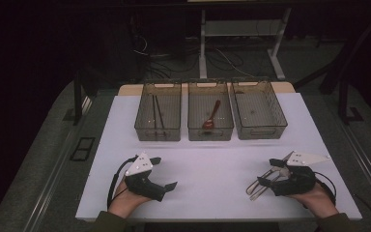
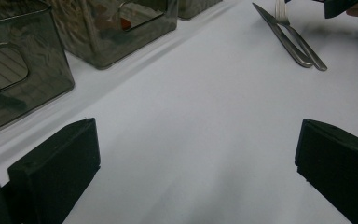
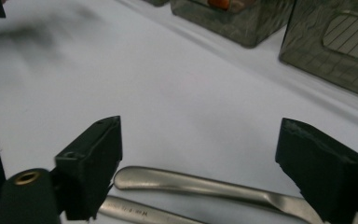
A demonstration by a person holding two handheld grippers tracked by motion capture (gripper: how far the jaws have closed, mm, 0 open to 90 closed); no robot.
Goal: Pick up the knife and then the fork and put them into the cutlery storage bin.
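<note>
Steel cutlery pair [image 1: 262, 182] lies on white table [image 1: 207, 169] w/ handles between right gripper's [image 1: 270, 175] spread jaws, nothing pinched yet. Left gripper [image 1: 162, 173] also wide open, empty. Done so far: chopsticks [image 1: 158, 115] in left bin [image 1: 158, 117], red spoon [image 1: 210, 116] in mid bin [image 1: 210, 117]. Right bin [image 1: 259, 115] looks empty; steel pieces probably left to sort.

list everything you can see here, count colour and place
table: one, white top, under everything
bins: three, smoky clear, side by side at the far edge
chopsticks: a pair, dark, in the left bin
spoon: one, reddish brown, in the middle bin
cutlery: two steel pieces, a fork and what looks like a knife, on the table by the right gripper
left gripper: one, black, near left, jaws open, nothing between them
right gripper: one, black, near right, jaws open over the cutlery handles
</note>
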